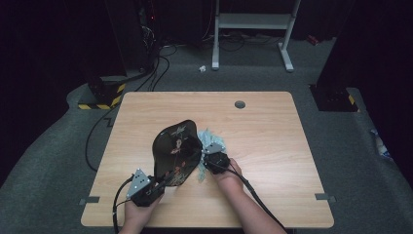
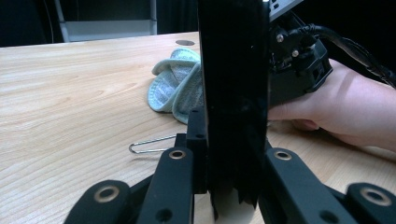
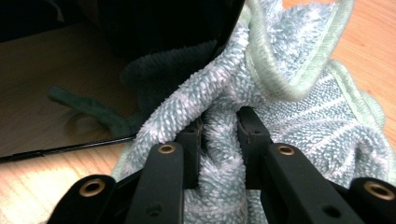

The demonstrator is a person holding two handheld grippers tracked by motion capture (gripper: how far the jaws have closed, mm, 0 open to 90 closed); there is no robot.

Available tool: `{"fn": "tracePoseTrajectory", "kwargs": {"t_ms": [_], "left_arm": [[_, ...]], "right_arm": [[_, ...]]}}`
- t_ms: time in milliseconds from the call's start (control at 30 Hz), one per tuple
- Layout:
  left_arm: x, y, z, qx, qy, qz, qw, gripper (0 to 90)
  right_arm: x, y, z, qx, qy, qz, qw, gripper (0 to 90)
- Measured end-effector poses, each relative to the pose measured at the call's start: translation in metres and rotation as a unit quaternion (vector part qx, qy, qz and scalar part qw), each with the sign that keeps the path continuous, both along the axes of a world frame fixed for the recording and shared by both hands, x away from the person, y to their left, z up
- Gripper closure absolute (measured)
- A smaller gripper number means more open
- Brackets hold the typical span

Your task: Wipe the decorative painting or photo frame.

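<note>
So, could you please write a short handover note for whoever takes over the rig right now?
Left gripper: shut on the near edge of the black tray, holding it tilted up off the table.
Right gripper: shut on a fold of the pale green cloth, pressed against the tray's right side.
A wire clip lies on the table beside the tray.
Done: tray lifted, cloth gripped.
Left, as it looks: wipe the tray, then set both down.

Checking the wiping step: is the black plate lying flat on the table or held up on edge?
Held up, tilted: the left gripper clamps the black plate at its rim, lifting it off the table.
</note>
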State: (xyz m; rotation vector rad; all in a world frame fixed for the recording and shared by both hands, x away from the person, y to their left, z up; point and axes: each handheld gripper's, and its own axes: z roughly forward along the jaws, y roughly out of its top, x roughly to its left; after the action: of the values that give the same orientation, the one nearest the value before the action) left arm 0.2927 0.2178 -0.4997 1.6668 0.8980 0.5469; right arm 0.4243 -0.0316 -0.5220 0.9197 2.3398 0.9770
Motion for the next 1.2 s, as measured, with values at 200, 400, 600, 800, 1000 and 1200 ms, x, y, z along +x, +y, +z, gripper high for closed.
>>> {"fn": "tracePoseTrajectory", "kwargs": {"t_ms": [200, 400, 600, 800, 1000, 1200], "left_arm": [[0.002, 0.000, 0.001, 0.000, 0.004, -0.001, 1.0000, 78.8], [0.003, -0.003, 0.001, 0.001, 0.003, -0.003, 1.0000, 78.9], [0.006, -0.004, 0.001, -0.001, 0.003, -0.005, 1.0000, 78.9], [0.008, -0.004, 0.001, 0.001, 0.003, -0.001, 1.0000, 78.4], [0.008, -0.004, 0.000, 0.002, 0.003, -0.004, 1.0000, 78.6], [0.009, -0.005, 0.000, -0.001, 0.003, -0.002, 1.0000, 78.6]], "right_arm": [[0.007, -0.005, 0.011, 0.022, 0.010, -0.014, 0.9996, 74.6], [0.015, -0.011, 0.039, 0.049, -0.016, -0.025, 0.9984, 74.3], [0.013, -0.011, 0.075, 0.089, -0.051, -0.012, 0.9946, 73.6], [0.013, -0.010, 0.065, 0.070, -0.043, -0.016, 0.9965, 74.8], [0.011, -0.018, 0.024, 0.045, 0.019, -0.022, 0.9985, 75.2], [-0.005, -0.024, 0.004, 0.027, 0.022, -0.009, 0.9993, 74.9]]}}
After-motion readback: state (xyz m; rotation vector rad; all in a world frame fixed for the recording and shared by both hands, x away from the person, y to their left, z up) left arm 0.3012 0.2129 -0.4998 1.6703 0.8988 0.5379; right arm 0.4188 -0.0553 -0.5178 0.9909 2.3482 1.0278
